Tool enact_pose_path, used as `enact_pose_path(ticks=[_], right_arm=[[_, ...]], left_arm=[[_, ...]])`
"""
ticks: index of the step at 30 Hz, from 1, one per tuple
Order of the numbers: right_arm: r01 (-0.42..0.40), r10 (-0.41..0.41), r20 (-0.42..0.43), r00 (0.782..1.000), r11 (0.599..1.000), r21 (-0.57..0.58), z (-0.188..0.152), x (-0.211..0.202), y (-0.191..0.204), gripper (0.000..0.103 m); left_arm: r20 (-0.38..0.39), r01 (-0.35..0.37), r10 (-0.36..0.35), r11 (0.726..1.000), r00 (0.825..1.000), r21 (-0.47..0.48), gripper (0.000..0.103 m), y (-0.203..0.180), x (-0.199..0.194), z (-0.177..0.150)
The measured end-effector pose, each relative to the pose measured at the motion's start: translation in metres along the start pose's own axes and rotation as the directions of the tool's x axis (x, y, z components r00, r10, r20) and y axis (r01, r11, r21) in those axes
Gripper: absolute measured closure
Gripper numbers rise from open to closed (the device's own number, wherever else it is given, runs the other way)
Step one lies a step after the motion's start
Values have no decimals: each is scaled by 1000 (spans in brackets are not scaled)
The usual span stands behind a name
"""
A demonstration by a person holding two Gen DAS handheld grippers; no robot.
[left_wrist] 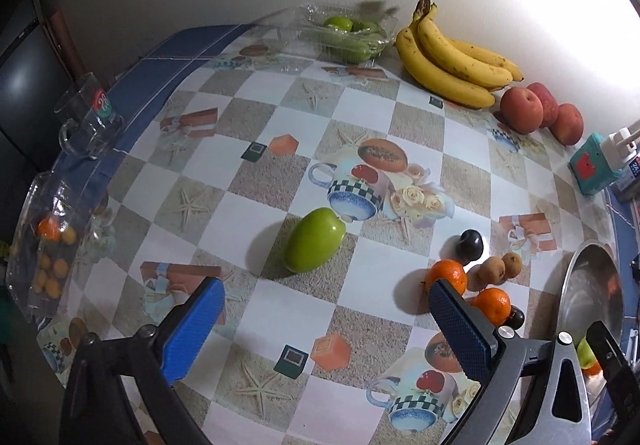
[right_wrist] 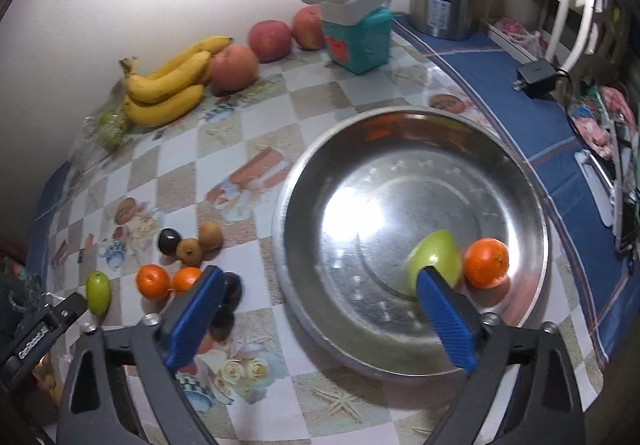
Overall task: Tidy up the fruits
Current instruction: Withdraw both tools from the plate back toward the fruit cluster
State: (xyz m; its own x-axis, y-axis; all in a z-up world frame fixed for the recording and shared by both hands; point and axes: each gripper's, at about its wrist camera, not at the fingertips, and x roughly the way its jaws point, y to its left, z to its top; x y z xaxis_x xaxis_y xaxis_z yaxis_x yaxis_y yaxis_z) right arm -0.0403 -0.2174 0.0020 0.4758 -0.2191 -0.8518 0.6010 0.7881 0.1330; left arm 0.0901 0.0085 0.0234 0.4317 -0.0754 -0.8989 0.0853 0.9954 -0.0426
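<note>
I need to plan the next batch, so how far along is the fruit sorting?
Done: a green fruit and an orange lie in the steel bowl. In hand: nothing; the left gripper and right gripper are both open and empty. Left: the green mango, two tangerines, dark plums and brown fruits on the table.

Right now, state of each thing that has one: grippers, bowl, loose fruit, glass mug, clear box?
left gripper: open, empty
right gripper: open, empty
steel bowl: upright, holds green fruit and orange
green fruit on table: lying loose
glass mug: upright, looks empty
clear box: open, green fruit inside
</note>
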Motion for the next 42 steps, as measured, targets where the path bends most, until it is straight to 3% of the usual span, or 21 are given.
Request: enact_pose_path(ticks=[5, 20, 29, 36, 42], right_arm=[[-92, 95, 44, 995, 994, -54, -4, -6, 15, 6], [-167, 173, 67, 983, 982, -87, -11, 0, 50, 6], [-229, 232, 20, 973, 968, -107, -18, 10, 76, 6], [-249, 248, -31, 968, 966, -74, -18, 20, 75, 6], [-208, 202, -83, 976, 976, -70, -16, 32, 70, 6]], left_arm=[[-3, 29, -29, 1000, 1000, 4, 0, 0, 0, 2], [15, 15, -14, 999, 1000, -33, 0, 22, -2, 11], [14, -3, 3, 999, 1000, -54, 0, 35, 1, 15], [-9, -1, 1, 1000, 1000, -7, 0, 29, 7, 16], [-61, 15, -11, 998, 998, 59, 0, 16, 22, 15]])
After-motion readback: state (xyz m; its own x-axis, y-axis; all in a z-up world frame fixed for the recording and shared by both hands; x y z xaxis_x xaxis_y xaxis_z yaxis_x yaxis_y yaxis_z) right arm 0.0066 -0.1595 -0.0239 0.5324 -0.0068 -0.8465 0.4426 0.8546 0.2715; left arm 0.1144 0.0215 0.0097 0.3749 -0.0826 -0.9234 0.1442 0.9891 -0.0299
